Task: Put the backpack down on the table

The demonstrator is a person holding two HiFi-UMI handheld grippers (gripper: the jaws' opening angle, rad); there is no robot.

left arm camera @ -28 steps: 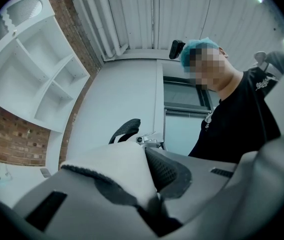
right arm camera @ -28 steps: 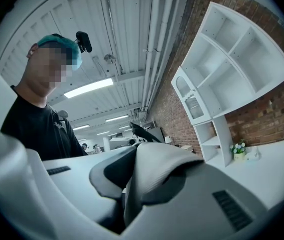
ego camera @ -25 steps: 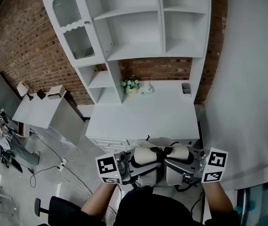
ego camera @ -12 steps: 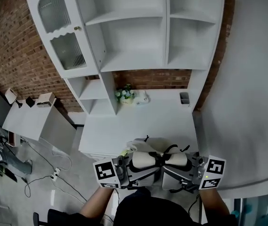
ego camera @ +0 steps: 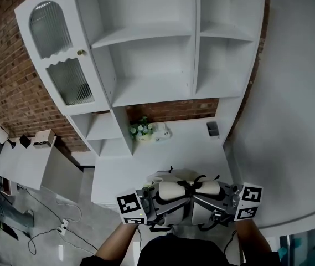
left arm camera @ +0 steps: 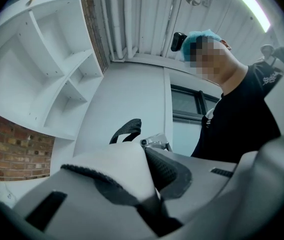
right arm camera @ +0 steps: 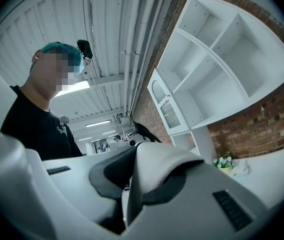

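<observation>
Over the near edge of the white table (ego camera: 168, 151), just ahead of your chest, you hold one cream backpack (ego camera: 165, 177) with black trim. I cannot tell whether its underside touches the tabletop, because your grippers and dark sleeves cover the body of it.

You have two grippers and two padded straps, one strap in each. Your left gripper (left arm camera: 149, 204) has its jaws nearly together, pinched on the left shoulder strap (left arm camera: 117, 171), whose white face and black mesh underside both show. Your right gripper (right arm camera: 127, 204) is clamped the same way on the right shoulder strap (right arm camera: 156, 169).

At the far side of the table stand one small pot of white flowers (ego camera: 140, 131), one small dark cup (ego camera: 213, 129) to the right, and one white object (ego camera: 161, 132) too small to make out. Above them rises one white shelf unit (ego camera: 146, 43) with one ribbed-glass door (ego camera: 57, 54), against a red brick wall (ego camera: 8, 93). A second white table (ego camera: 30, 159) at the left is cut off by the frame edge.

The backpack's strap side faces up at you. Its one black webbing carry loop (left arm camera: 126, 131) seems to point far, toward the shelves, so the long axis probably runs near to far.
</observation>
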